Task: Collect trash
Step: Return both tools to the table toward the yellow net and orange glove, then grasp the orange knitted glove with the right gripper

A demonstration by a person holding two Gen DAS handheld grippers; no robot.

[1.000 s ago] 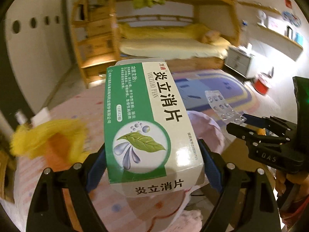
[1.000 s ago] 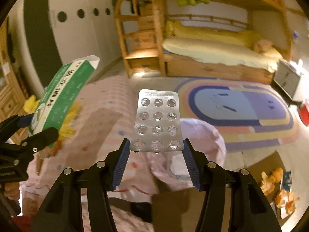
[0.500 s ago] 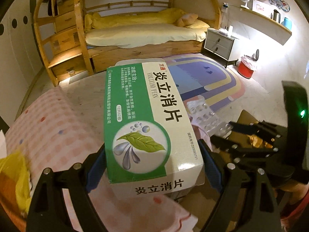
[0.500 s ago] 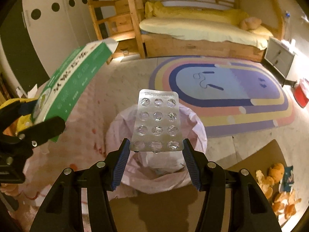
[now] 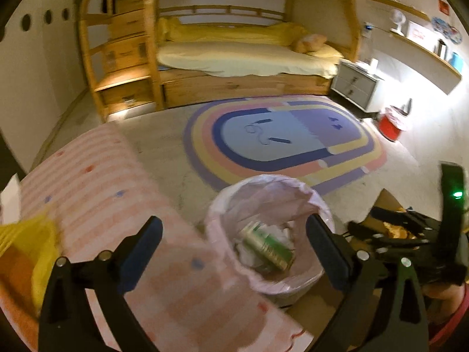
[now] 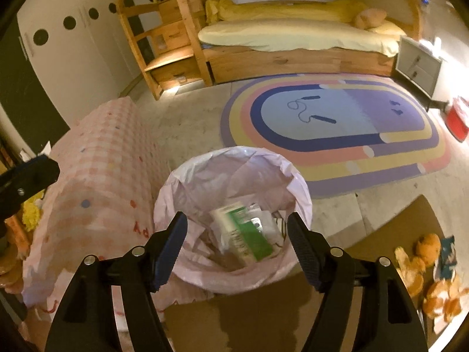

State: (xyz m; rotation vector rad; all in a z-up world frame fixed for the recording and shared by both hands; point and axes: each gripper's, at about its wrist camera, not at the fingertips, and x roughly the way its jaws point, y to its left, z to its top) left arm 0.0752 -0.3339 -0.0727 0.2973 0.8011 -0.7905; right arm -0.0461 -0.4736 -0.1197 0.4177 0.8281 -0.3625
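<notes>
Both tools empty, jaws just opened, nothing between them. Right tool (image 6: 237, 243) sits low centre of its frame, directly over the round bin lined with a pale pink plastic bag (image 6: 296, 187); released there so the trash falls straight in. The green-and-white cardboard medicine box (image 6: 249, 234) lies inside the bin, framed between the jaws, with the silver foil blister sheet (image 6: 257, 223) on top of it. Left tool (image 5: 234, 246): bin right of centre, box (image 5: 268, 246) inside. Further up: pink checked tabletop cloth (image 6: 102, 182) at left, oval rainbow rug (image 6: 337, 129) beyond.
</notes>
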